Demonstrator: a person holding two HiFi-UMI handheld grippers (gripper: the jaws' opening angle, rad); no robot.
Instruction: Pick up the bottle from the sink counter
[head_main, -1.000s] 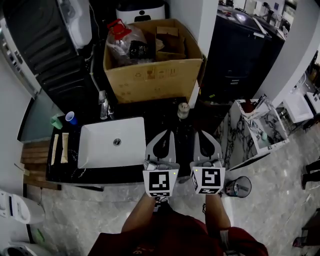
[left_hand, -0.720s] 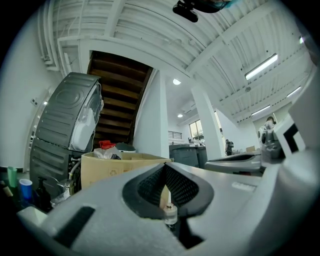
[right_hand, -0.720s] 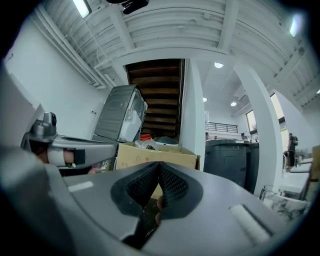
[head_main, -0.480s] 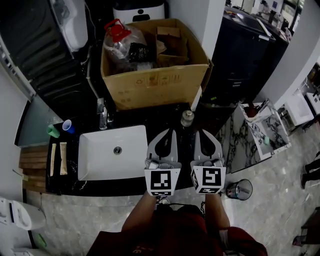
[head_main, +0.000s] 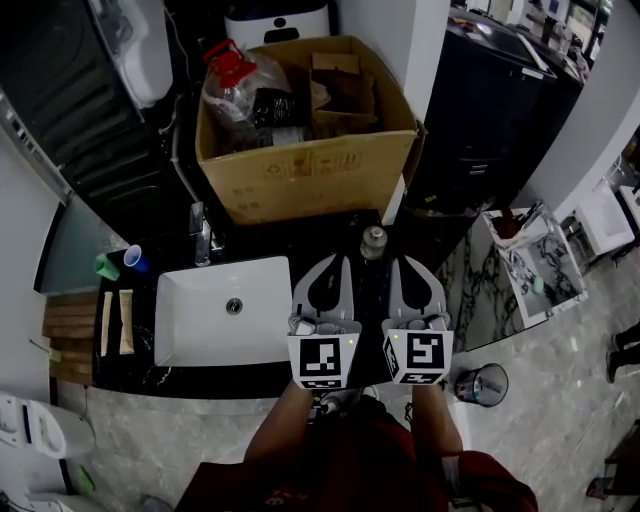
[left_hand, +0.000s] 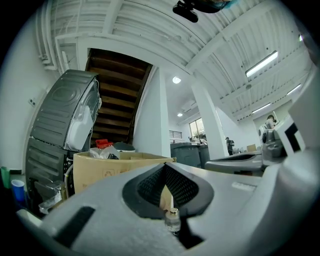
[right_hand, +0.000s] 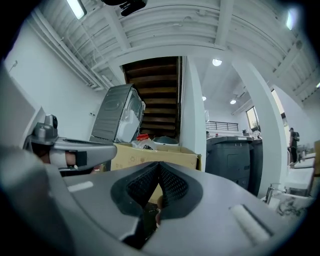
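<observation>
- The bottle (head_main: 373, 241) stands upright on the dark bench (head_main: 270, 240), to the right of the white sink (head_main: 190, 330) and just in front of the cardboard box (head_main: 300, 175).
- Nothing touches the bottle — it sits a little beyond the tips of both tools and roughly between their two lines.
- The left gripper (head_main: 337, 266) is held over the front edge of the bench and points toward the box. In the left gripper view its jaws meet at the tips with nothing clamped, and the bottle shows small and low through the gap behind the tips.
- The right gripper (head_main: 403, 266) is held beside the left one, parallel to it and apart from it. Its jaws are pressed together and hold nothing.
- A faucet (head_main: 200, 235) stands at the back of the sink.
- A blue cup (head_main: 134, 258) and a green cup (head_main: 106, 266) stand near each other at the bench's far left end, well apart from the bottle.
- The box behind the bench is open at the top — a clear jug with a red cap (head_main: 232, 75) lies inside it.
</observation>
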